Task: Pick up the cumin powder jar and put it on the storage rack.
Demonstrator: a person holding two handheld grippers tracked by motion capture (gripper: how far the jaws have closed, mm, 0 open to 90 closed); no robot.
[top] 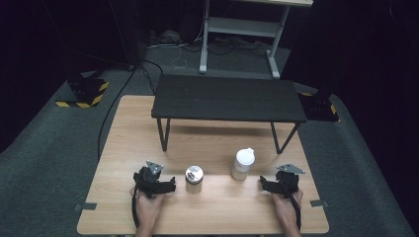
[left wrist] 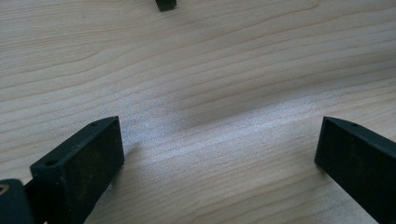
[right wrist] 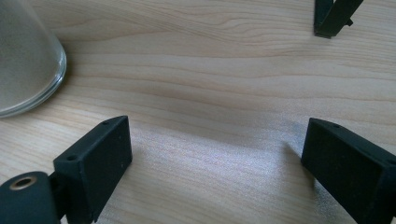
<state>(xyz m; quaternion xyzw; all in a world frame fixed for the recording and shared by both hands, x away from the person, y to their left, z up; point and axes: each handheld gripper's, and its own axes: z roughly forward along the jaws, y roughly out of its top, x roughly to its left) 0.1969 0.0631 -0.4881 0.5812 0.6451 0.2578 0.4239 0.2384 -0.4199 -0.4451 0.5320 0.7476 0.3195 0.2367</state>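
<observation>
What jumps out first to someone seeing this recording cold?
Two containers stand near the front of the wooden table: a small metal-lidded jar left of centre and a taller white-capped bottle to its right. The left gripper and right gripper flank them, both open and empty. Behind them stands a black low shelf.

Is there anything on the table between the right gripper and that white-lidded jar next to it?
Nothing visible: bare wooden table lies between the open right gripper and the white-lidded clear jar, which stands just ahead and to its left.
</observation>
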